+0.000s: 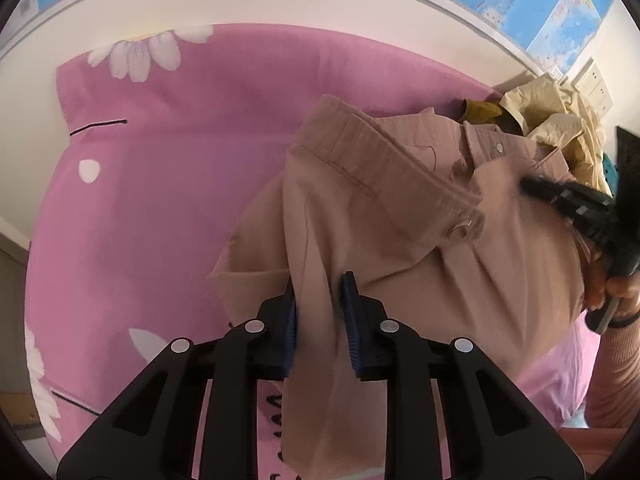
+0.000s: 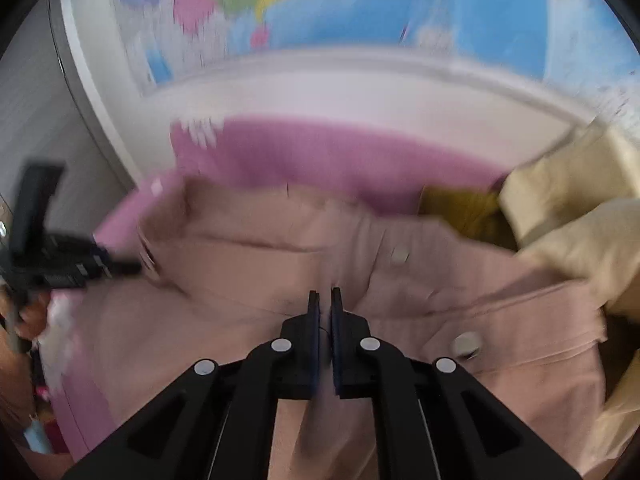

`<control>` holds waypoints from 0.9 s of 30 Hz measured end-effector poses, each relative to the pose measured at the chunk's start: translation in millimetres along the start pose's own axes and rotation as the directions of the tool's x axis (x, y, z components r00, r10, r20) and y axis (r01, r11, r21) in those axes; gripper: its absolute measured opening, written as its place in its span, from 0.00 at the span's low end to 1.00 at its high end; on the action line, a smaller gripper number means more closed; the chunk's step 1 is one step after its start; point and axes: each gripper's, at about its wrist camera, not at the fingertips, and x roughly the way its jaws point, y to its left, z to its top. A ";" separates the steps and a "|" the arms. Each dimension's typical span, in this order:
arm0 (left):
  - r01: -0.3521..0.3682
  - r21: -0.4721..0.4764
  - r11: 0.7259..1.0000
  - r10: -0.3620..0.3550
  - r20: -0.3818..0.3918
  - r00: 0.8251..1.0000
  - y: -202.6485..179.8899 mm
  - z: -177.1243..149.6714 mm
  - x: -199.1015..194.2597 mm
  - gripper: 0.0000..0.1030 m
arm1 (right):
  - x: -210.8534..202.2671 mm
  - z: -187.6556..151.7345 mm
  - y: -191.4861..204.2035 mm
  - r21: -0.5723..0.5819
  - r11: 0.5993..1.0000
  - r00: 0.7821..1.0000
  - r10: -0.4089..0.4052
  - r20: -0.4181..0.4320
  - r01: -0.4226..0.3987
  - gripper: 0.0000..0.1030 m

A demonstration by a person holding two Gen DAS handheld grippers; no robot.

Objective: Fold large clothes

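Presently, the dusty-pink jacket [image 1: 400, 216] lies rumpled on the pink floral bedspread [image 1: 180, 160]. The left gripper [image 1: 320, 320] pinches a hanging fold of it. The right gripper [image 2: 325, 312] is closed tight above the jacket, nothing between its pads.

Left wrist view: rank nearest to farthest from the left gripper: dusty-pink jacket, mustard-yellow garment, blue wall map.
1. Dusty-pink jacket: a fold of it sits between the left gripper pads.
2. Mustard-yellow garment: upper right, beyond the collar.
3. Blue wall map: top right, on the wall.
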 end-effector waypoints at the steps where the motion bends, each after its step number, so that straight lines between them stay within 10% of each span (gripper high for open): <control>1: -0.005 0.003 1.000 0.005 0.008 1.000 0.6 -1.2 -2.6 0.19 | -11.5 4.5 -1.7 0.008 1.000 0.999 -0.014 0.044 0.014 0.04; 6: -0.011 0.064 0.998 0.007 0.075 0.997 -12.7 -0.8 -20.2 0.23 | -8.2 19.7 -6.5 -0.003 0.993 0.990 -0.121 0.068 0.122 0.04; 10: 0.000 0.152 0.988 -0.018 0.113 0.993 -41.2 12.9 -23.1 0.44 | 28.1 11.6 -15.9 0.034 0.992 0.992 -0.117 -0.046 0.118 0.06; 14: -0.018 0.177 0.984 0.008 0.060 0.998 -59.6 34.3 9.5 0.45 | 13.1 0.8 -17.8 0.049 0.994 0.995 -0.096 -0.031 0.098 0.47; 22: -0.010 0.065 0.998 0.010 -0.010 1.000 -26.3 56.2 40.9 0.41 | -64.1 -26.4 -40.8 0.005 0.968 0.967 -0.250 0.055 0.250 0.48; 27: -0.056 0.069 0.996 0.058 -0.023 0.998 -23.4 56.4 47.7 0.42 | -42.2 -52.0 -79.4 0.020 0.939 0.936 -0.342 -0.084 0.345 0.01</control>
